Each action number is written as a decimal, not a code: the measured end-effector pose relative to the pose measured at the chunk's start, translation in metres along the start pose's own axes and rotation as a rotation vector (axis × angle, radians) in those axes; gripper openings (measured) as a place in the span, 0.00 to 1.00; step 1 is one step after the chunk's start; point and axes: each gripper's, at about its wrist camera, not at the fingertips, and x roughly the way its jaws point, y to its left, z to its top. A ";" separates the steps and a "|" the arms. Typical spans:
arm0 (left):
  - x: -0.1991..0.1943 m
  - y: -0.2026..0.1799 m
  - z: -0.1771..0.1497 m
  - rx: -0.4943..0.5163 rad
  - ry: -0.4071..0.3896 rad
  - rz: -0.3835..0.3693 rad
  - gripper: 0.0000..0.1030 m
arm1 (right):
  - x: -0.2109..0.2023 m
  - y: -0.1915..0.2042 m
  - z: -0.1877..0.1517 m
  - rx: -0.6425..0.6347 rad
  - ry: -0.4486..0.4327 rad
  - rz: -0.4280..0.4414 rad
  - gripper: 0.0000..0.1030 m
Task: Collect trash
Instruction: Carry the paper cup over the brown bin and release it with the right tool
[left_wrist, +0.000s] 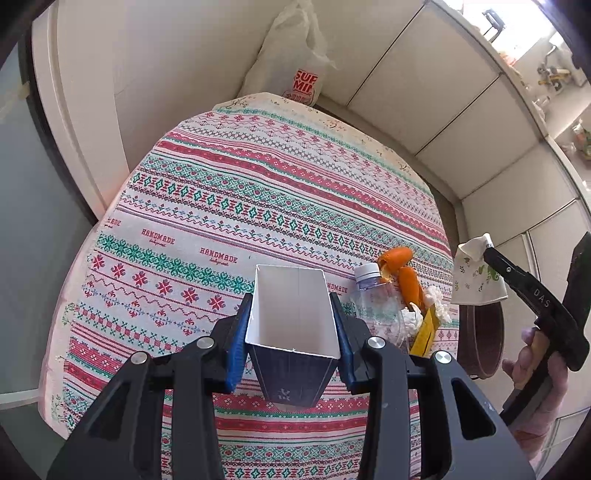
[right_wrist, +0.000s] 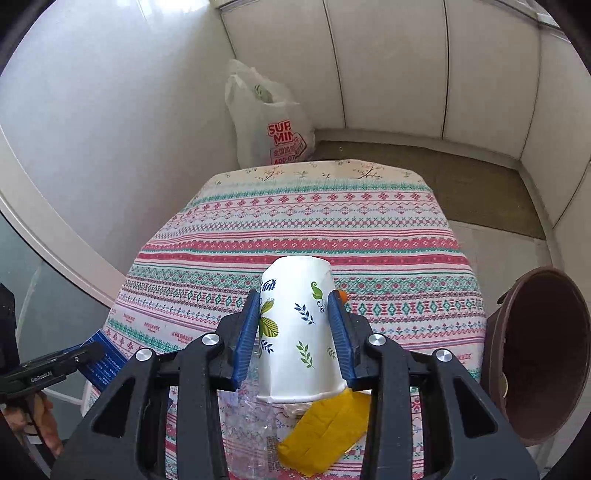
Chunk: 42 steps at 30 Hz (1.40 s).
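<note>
My left gripper (left_wrist: 293, 325) is shut on an open dark blue carton with a white inside (left_wrist: 293, 314), held above the patterned tablecloth (left_wrist: 221, 206). My right gripper (right_wrist: 295, 332) is shut on a white paper cup with leaf prints (right_wrist: 295, 332), bottom end away from me; it also shows in the left wrist view (left_wrist: 476, 273) at the right. On the table lie a clear plastic bottle (left_wrist: 373, 299), orange peel (left_wrist: 402, 273), white tissue (left_wrist: 436, 306) and a yellow wrapper (right_wrist: 325, 432). A brown bin (right_wrist: 535, 354) stands beside the table at the right.
A white plastic shopping bag (right_wrist: 269, 122) with red print stands on the floor past the table's far end. White cabinet doors (right_wrist: 388, 66) and a wall close in the corner. A brown mat (right_wrist: 461, 181) lies on the floor to the right.
</note>
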 end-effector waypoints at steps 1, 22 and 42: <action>-0.001 -0.002 0.000 0.001 -0.004 -0.003 0.38 | -0.004 -0.004 0.000 0.009 -0.011 -0.007 0.34; -0.007 -0.054 -0.009 0.061 -0.086 -0.056 0.38 | -0.105 -0.197 -0.034 0.437 -0.321 -0.467 0.36; 0.005 -0.275 -0.026 0.308 -0.139 -0.294 0.38 | -0.206 -0.282 -0.100 0.667 -0.470 -0.717 0.93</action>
